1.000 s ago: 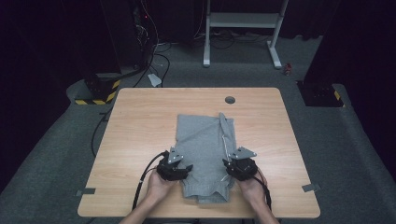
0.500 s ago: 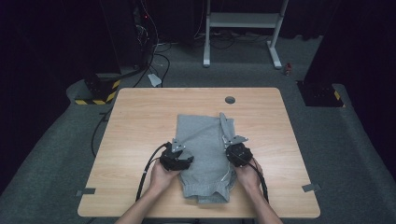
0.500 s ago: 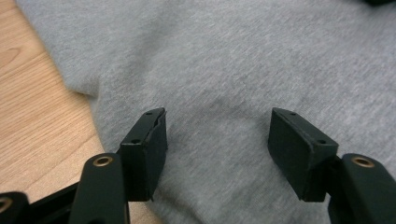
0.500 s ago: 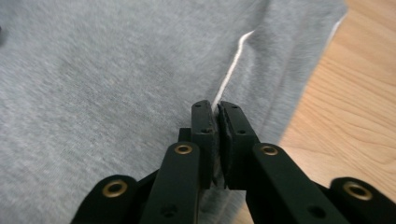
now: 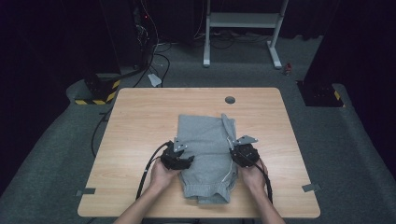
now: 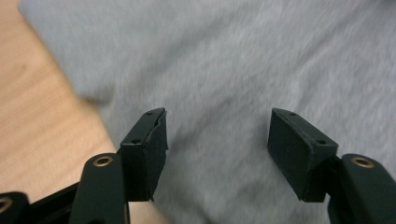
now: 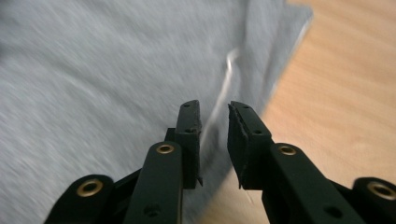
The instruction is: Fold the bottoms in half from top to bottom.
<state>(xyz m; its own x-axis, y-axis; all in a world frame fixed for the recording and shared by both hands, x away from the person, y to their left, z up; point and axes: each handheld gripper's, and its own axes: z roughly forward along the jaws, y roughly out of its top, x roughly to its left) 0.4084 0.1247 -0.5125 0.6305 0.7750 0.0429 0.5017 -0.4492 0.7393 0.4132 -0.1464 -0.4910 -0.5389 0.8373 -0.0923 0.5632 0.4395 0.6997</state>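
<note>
Two grippers hover at the flanks of grey folded trousers (image 5: 205,154) lying in the middle of the table (image 5: 140,116), waistband end near the person's edge. Judging from this, the work is folding, and the risks sit at the edges. The right gripper (image 7: 214,122) has its jaws close together with a narrow gap, lined up on the pale side stripe (image 7: 225,88) near the cloth's right edge; its jaws have just been opening again after closing almost fully, and nothing is pinched between them. If they close here they may catch only the top layer, or slip off the thin edge onto bare wood, and the fold would drag askew. The left gripper (image 6: 217,142) stands wide apart above plain grey cloth just inside the left edge, touching nothing that I can make out; set down this far in, it could bunch a ridge of fabric instead of taking the hem. Uneven lifts by the two hands would twist the stack. In the high view the left gripper (image 5: 176,156) and right gripper (image 5: 243,149) sit roughly level with each other.
</note>
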